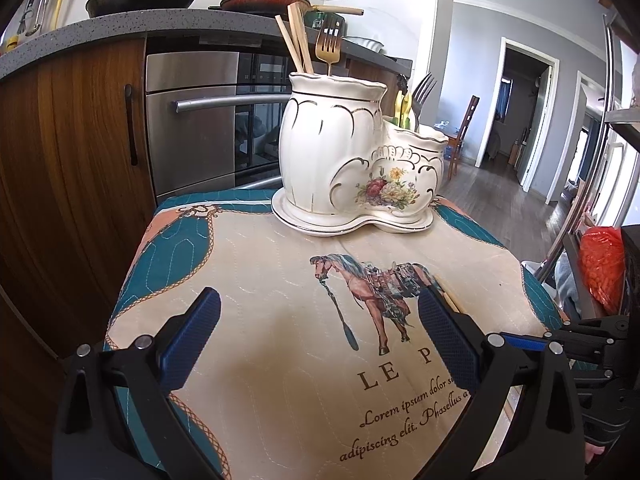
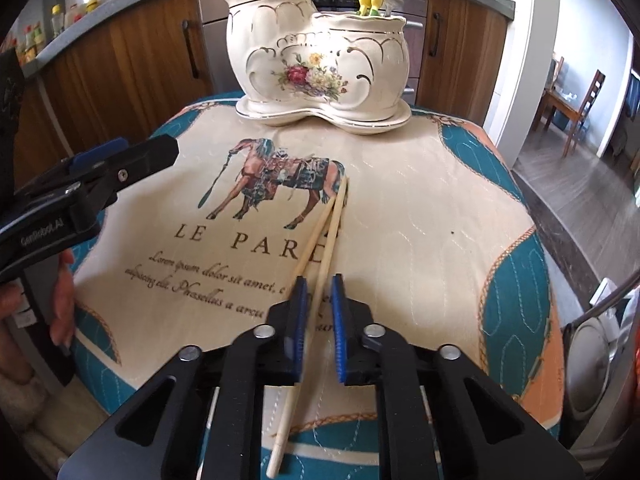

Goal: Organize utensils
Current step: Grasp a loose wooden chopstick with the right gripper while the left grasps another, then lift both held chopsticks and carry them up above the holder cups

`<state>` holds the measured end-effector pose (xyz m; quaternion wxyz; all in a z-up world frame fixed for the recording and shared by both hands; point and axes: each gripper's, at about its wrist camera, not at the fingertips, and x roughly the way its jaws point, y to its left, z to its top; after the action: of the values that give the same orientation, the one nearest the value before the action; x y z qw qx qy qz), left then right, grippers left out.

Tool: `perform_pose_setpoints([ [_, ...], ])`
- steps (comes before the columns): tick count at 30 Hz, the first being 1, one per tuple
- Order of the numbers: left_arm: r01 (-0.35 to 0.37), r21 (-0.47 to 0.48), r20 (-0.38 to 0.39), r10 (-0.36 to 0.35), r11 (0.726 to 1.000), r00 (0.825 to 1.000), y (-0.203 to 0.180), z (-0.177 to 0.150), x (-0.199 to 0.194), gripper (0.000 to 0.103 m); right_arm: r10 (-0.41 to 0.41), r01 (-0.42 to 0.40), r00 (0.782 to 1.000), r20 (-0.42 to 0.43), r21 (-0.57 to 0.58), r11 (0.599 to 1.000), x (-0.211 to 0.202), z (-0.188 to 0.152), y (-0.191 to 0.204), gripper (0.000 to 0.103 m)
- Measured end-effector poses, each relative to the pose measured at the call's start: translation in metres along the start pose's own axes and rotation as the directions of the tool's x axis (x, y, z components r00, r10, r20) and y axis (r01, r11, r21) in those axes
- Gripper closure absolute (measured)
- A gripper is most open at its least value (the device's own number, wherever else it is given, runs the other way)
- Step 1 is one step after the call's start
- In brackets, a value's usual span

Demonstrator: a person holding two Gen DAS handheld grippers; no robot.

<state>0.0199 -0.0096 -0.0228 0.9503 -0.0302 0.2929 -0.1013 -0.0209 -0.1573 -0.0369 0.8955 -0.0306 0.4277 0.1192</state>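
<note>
A white ceramic utensil holder (image 1: 352,152) with two pots stands at the far edge of the cloth; it also shows in the right wrist view (image 2: 320,60). The tall pot holds chopsticks (image 1: 298,42) and a gold fork (image 1: 328,42); the low pot holds a silver fork (image 1: 422,96) and yellow handles. A pair of pale chopsticks (image 2: 324,232) lies on the cloth. My right gripper (image 2: 318,292) straddles them with narrowly parted jaws, and there is a small gap at each pad. My left gripper (image 1: 320,320) is wide open and empty above the horse print.
A quilted cloth with a horse print (image 2: 420,200) covers the small table. Wooden cabinets (image 1: 72,140) and a steel oven (image 1: 192,128) stand behind. A red bag (image 1: 604,264) sits to the right. My left gripper shows at the left of the right wrist view (image 2: 120,164).
</note>
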Motion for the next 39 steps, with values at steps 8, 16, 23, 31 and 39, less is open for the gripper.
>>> perform_pose_setpoints([
  [8,-0.028,0.033,-0.005,0.028,0.999,1.000,-0.007,-0.001,0.000,0.006,0.101,-0.115,0.989,0.108,0.139,0.984,-0.012,0.000,-0.026,0.098],
  [16,0.063,0.082,-0.144,-0.050,0.995,0.988,-0.051,-0.015,0.000,0.006,0.097,-0.156,0.964,0.248,0.230,0.961,-0.027,-0.003,-0.064,0.097],
  [23,0.133,0.112,-0.284,-0.097,0.985,0.954,-0.088,-0.036,-0.007,0.014,0.111,-0.193,0.950,0.293,0.266,0.945,-0.030,-0.007,-0.080,0.097],
  [31,0.091,0.197,-0.347,-0.018,0.976,0.938,-0.113,-0.046,0.000,0.057,0.141,-0.226,0.936,0.322,0.245,0.943,-0.038,-0.011,-0.082,0.097],
  [39,0.064,0.108,-0.373,-0.020,0.992,0.928,-0.082,-0.031,0.014,0.096,0.145,-0.231,0.929,0.340,0.227,0.946,-0.041,-0.011,-0.080,0.097],
])
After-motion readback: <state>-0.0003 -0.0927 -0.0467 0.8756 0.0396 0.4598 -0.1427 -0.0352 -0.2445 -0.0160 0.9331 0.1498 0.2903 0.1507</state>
